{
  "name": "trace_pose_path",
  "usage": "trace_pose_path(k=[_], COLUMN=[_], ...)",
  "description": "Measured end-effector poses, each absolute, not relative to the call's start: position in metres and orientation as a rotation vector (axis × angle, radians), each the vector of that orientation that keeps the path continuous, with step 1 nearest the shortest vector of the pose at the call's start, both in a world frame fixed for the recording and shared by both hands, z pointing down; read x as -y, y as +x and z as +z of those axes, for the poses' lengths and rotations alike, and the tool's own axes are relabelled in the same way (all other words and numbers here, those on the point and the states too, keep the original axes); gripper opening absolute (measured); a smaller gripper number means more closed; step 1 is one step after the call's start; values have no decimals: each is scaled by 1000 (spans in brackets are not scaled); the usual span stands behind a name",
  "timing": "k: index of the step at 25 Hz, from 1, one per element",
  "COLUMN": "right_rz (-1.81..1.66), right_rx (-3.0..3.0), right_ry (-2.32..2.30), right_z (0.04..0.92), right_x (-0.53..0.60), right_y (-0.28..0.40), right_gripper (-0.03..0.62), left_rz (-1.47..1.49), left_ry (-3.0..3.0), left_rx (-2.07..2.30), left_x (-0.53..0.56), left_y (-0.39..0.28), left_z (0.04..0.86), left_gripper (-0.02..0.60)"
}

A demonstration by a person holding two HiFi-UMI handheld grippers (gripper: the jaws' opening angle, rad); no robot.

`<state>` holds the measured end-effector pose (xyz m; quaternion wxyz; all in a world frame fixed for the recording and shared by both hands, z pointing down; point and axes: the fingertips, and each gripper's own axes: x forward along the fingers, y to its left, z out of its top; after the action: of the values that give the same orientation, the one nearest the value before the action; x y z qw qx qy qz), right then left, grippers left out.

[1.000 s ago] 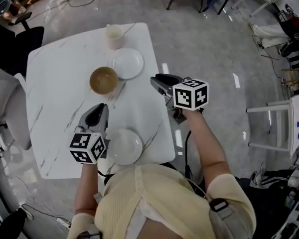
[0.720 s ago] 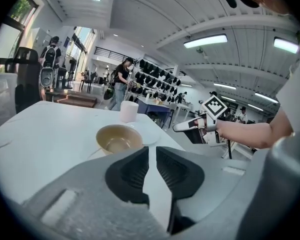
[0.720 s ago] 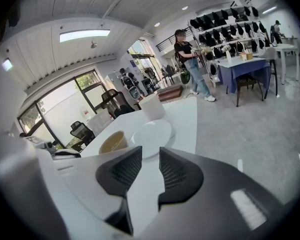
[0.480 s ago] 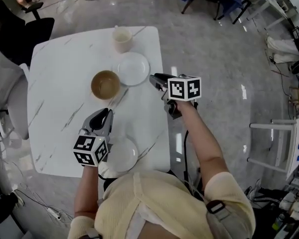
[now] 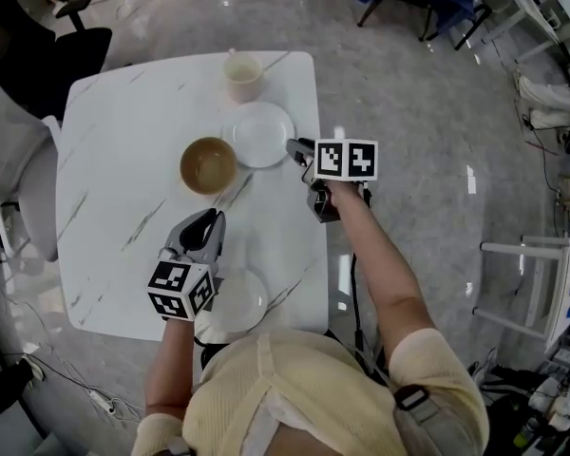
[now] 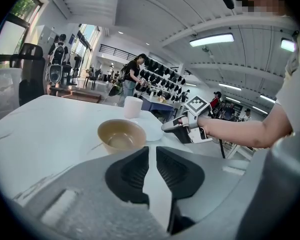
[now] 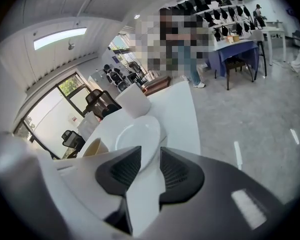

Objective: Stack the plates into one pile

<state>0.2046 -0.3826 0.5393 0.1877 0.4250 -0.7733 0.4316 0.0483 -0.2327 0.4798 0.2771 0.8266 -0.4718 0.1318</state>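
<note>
While the right claw (image 5: 294, 147) meets the right rim of the far plate (image 5: 259, 133) on the desk (image 5: 114, 188), its jaws, just opening, stand wide with that rim in the gap, unpinched. The left claw (image 5: 210, 218), just opened to a narrow slit and empty, points over bare desk toward the brown bowl (image 5: 208, 165); the near plate (image 5: 237, 302) lies beside its marker cube.

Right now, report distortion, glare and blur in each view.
Head view: sharp, the table edges bow slightly, light streaks glare on the floor. Left gripper view: heavy fisheye, dark corners, ceiling lamps blown out. Right gripper view: same fisheye, windows overexposed, the plate crisp.
</note>
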Motion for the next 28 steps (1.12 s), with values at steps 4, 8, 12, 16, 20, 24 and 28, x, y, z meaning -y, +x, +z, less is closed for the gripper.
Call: trace_pose_path(k=[4, 8, 12, 16, 20, 24, 28], right_rz=[1274, 1342, 1386, 1364, 1221, 1187, 1197], right_rx=[2143, 2078, 2056, 2040, 2010, 2005, 2005], right_ry=[1212, 1212, 1223, 1274, 1360, 1368, 1361], right_z=[542, 549, 550, 548, 550, 550, 550], right_x=[386, 389, 393, 395, 397, 396, 396], right_y=[202, 200, 195, 194, 197, 197, 198], right_gripper=[124, 124, 124, 132, 90, 89, 87], left_rz=[353, 349, 344, 345, 353, 358, 356], left_ry=[2218, 2215, 2210, 2203, 2196, 2195, 2195], left_rx=[1258, 1247, 1242, 1236, 1226, 1223, 1232], left_x=[233, 233, 235, 236, 236, 234, 233], left_y=[48, 48, 45, 44, 44, 44, 43], left_z=[482, 485, 487, 489, 492, 493, 490], left_gripper=[50, 49, 50, 49, 49, 49, 49])
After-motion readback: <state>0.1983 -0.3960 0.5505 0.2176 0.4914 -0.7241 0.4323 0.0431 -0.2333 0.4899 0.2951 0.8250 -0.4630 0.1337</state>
